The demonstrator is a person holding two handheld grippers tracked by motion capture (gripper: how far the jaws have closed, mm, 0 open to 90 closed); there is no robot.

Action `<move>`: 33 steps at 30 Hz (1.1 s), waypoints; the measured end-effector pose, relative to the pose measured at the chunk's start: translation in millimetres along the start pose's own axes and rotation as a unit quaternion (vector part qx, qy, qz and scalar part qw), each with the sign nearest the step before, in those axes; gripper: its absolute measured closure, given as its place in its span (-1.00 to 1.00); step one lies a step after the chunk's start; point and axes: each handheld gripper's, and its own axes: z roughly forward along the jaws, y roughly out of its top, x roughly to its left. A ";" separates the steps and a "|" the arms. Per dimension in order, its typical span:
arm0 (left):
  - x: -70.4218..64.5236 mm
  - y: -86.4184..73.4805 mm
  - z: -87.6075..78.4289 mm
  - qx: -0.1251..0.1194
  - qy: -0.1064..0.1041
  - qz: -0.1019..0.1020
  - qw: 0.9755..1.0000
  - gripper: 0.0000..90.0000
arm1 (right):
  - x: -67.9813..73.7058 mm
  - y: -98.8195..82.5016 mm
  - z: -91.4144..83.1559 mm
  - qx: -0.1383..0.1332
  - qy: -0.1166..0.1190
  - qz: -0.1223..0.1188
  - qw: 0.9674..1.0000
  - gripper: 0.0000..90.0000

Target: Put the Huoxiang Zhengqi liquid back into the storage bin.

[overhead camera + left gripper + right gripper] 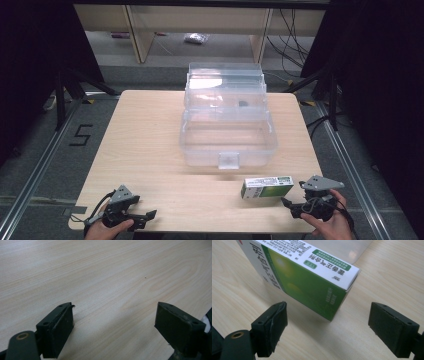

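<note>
Near edge of the wooden table [150, 145]: two hands cut off by the frame, each around a gripper. Left gripper [142, 216] at the near left, jaws spread wide over bare wood, nothing between them. Right gripper [286, 204] at the near right, jaws likewise released and empty, pointed at the carton. Farther back, at the table's middle: clear plastic storage box [227, 142], lid raised behind it, small dark item inside too blurred to identify. Green-and-white medicine carton [266, 186] lying flat just left of the right gripper and just near of the clear box, untouched. Print on the carton inverted and cut off in the right gripper view.
</note>
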 end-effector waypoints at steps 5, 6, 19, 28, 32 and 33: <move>-1.7 -0.3 0.2 -0.006 -0.002 -0.010 1.000 -0.67 | -0.1 8.0 -4.3 0.015 0.006 -0.006 1.000 -0.63; -0.5 -0.3 0.3 -0.003 0.004 -0.008 1.000 -0.67 | 0.1 10.2 -5.2 0.018 0.010 -0.005 1.000 -0.63; -1.3 -0.3 0.2 -0.008 -0.001 -0.011 1.000 -0.67 | 2.5 39.0 -9.5 0.044 0.030 -0.077 0.996 -0.62; -1.8 -0.4 0.2 -0.007 -0.002 -0.009 1.000 -0.67 | 5.9 61.0 -0.9 0.071 0.035 -0.130 0.988 -0.61; -1.4 -0.2 0.0 -0.003 0.000 -0.007 1.000 -0.67 | 7.8 74.3 4.5 0.098 0.043 -0.149 0.983 -0.61; -1.8 -0.4 0.2 -0.006 -0.002 -0.010 1.000 -0.67 | 10.1 79.8 8.0 0.105 0.043 -0.165 0.980 -0.59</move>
